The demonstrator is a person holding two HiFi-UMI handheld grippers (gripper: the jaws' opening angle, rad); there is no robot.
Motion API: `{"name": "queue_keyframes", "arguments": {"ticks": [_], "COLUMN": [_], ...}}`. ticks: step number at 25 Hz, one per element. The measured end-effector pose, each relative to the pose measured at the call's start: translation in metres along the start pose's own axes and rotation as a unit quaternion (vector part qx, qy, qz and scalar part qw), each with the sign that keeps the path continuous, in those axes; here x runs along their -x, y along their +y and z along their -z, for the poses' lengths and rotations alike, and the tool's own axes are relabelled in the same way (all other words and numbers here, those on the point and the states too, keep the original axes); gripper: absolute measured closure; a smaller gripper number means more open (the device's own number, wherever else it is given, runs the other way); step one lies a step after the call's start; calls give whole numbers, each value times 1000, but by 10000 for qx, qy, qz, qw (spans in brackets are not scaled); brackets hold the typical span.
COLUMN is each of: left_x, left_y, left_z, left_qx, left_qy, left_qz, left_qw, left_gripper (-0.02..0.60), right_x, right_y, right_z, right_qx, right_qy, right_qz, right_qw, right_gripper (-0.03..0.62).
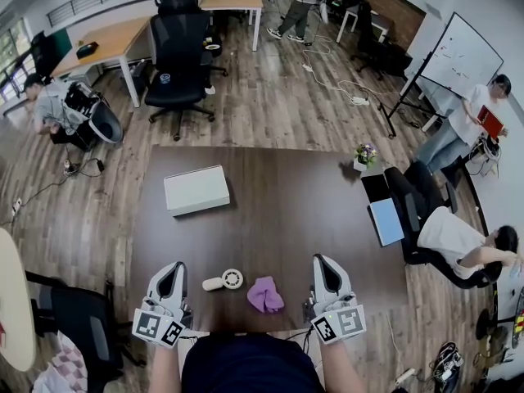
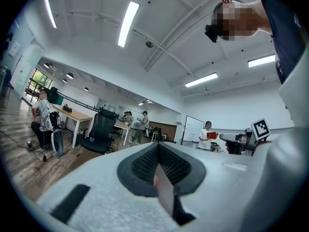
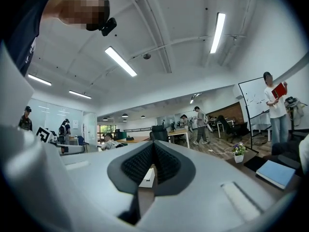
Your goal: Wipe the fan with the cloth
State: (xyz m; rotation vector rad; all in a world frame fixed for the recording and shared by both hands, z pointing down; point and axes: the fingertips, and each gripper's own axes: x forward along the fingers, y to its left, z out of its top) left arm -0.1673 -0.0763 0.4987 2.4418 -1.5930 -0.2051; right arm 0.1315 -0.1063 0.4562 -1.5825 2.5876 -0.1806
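In the head view a small white hand fan (image 1: 223, 281) lies flat near the front edge of the dark brown table (image 1: 270, 195). A crumpled purple cloth (image 1: 265, 295) lies just right of it. My left gripper (image 1: 171, 277) rests at the table's near edge, left of the fan, shut and empty. My right gripper (image 1: 322, 271) sits right of the cloth, also shut with nothing in it. Both gripper views look level across the room over their closed jaws, which stand pressed together; neither shows the fan or the cloth.
A white box (image 1: 196, 190) lies on the table's left half. A small flower pot (image 1: 364, 155) stands at the far right corner, a blue book (image 1: 386, 221) on a side surface beyond the right edge. Office chairs (image 1: 178, 56), desks and several people surround the table.
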Motion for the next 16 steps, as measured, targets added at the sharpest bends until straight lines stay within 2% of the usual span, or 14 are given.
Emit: {"name": "queue_keyframes", "arguments": {"ticks": [16], "left_x": [-5], "left_y": [0], "left_z": [3], "left_qx": [-65], "left_qy": [85], "left_qz": [44], "left_qw": [9999], "left_gripper": [588], "right_x": [-7], "right_y": [2], "right_z": [-2], "right_qx": [215], "right_qy": [51], "right_qz": [-197], "right_qw": [9996], "right_gripper": [585]}}
